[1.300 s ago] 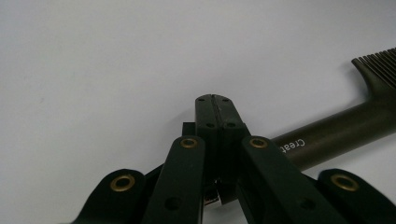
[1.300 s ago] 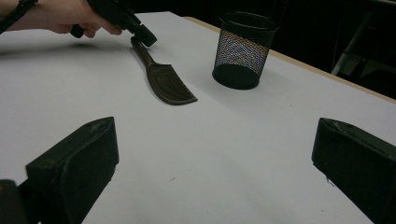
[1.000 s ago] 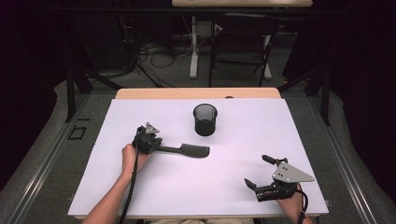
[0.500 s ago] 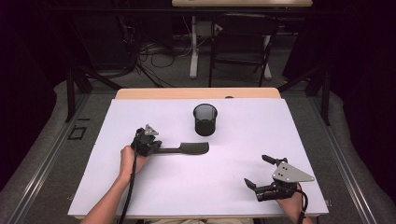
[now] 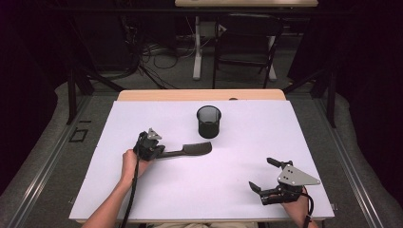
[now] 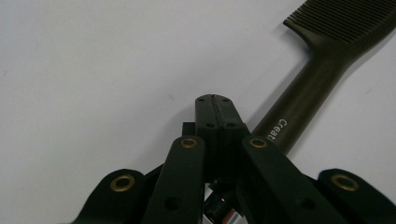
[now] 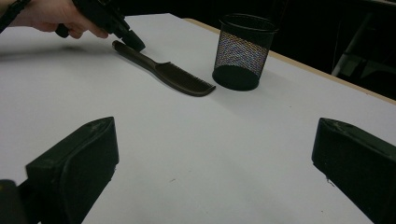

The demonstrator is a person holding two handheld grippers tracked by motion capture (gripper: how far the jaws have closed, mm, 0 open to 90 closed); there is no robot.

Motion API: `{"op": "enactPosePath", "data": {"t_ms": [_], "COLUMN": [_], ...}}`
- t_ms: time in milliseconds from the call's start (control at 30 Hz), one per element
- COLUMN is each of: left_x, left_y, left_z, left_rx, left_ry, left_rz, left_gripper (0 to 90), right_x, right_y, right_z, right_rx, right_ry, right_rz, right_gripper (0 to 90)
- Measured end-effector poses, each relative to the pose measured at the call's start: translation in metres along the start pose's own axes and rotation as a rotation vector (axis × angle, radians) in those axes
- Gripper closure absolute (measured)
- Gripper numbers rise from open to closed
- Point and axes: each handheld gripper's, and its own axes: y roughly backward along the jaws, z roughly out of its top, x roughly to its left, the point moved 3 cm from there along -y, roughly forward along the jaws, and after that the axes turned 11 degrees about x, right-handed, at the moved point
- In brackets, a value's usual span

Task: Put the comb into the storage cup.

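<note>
A dark comb (image 5: pixel 190 150) lies flat on the white table top, its teeth end pointing toward a black mesh cup (image 5: pixel 209 122). My left gripper (image 5: pixel 161 152) is at the comb's handle end, tilted down to the table. In the left gripper view the left gripper (image 6: pixel 212 99) has its jaws pressed together with nothing between them, and the comb handle (image 6: pixel 303 88) runs along their right side. My right gripper (image 5: pixel 260 173) rests open near the front right of the table. From the right gripper view (image 7: pixel 215 158) I see the comb (image 7: pixel 173 74), the cup (image 7: pixel 242 49) and the left gripper (image 7: pixel 135 45).
The white sheet (image 5: pixel 285 133) covers most of the table, with a wooden strip (image 5: pixel 199 95) along the far edge. Behind the table stand a chair (image 5: pixel 247 47), table legs and floor cables. A cable trails from the left gripper along the forearm.
The comb's teeth end has swung slightly toward the cup, and the left gripper has shifted a little with the handle. The right gripper has stayed where it was.
</note>
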Motion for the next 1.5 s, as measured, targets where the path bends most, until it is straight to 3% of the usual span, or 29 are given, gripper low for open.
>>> {"op": "enactPosePath", "data": {"t_ms": [433,600,667,733,767,1267,1500], "left_x": [-0.003,-0.001,0.000,0.000,0.000,0.001,-0.005], "left_y": [0.003,0.010,0.013,0.016,0.017,0.031,0.032], "left_z": [-0.002,0.000,0.001,0.002,0.003,0.008,0.011], "left_rx": [0.001,-0.059,-0.082,-0.098,-0.109,-0.178,-0.163], "left_ry": [-0.008,-0.001,-0.001,-0.003,-0.003,-0.074,-0.146], "left_rz": [-0.011,0.027,0.021,0.023,0.021,-0.014,-0.020], "left_gripper": [89.9,68.3,60.3,58.3,49.5,15.5,5.4], "right_x": [0.000,0.000,0.000,0.000,0.000,0.000,-0.001], "right_y": [0.000,0.000,0.000,0.000,-0.001,-0.001,-0.002], "right_z": [0.000,0.000,0.000,0.000,0.000,0.000,0.000], "right_rx": [0.004,0.006,0.006,0.006,0.008,0.008,0.008], "right_ry": [0.004,0.003,0.003,0.002,0.000,-0.002,-0.002], "right_rz": [0.005,0.004,0.005,0.005,0.007,0.006,0.009], "right_gripper": [0.2,0.2,0.2,0.2,0.2,0.2,0.2]}}
